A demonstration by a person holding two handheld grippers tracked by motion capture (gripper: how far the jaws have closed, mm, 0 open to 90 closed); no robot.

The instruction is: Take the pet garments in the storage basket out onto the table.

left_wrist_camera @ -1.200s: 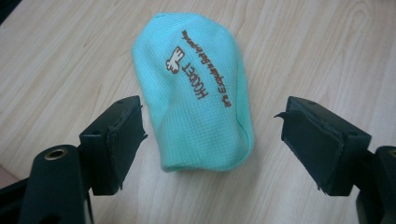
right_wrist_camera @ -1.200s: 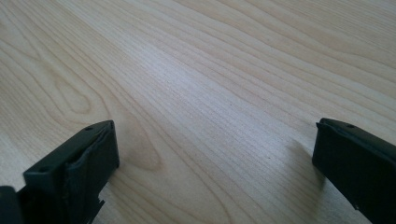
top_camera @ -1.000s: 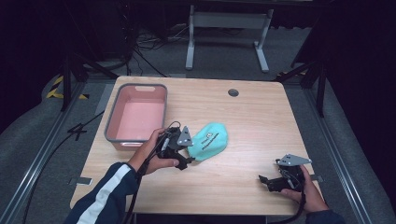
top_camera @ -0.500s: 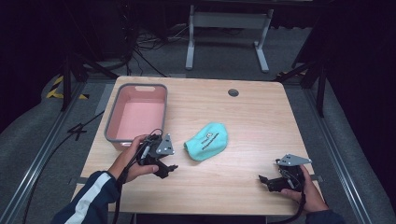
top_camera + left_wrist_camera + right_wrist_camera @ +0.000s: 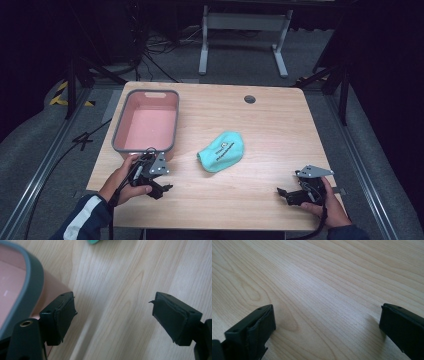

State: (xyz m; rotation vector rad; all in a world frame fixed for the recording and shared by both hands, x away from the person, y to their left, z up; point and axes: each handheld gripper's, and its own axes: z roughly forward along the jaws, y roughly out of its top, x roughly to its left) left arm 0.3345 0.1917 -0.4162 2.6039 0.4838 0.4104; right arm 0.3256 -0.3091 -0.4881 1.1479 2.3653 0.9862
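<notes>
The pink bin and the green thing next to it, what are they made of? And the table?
The pink bin looks like smooth hard plastic: stiff walls, a grey rim, a soft sheen. The green thing seems to be soft cloth, maybe a cap, since it lies slumped and rounded with printed letters. The table shows pale wood grain with a matte finish; solid wood or printed laminate can't be told.

The print on the teal pouch is too small to read in the high view. In the left gripper view, the frame's top edge cuts the pouch to a sliver, and the left edge cuts the pink bin. Both forearms leave the high view's bottom edge.
</notes>
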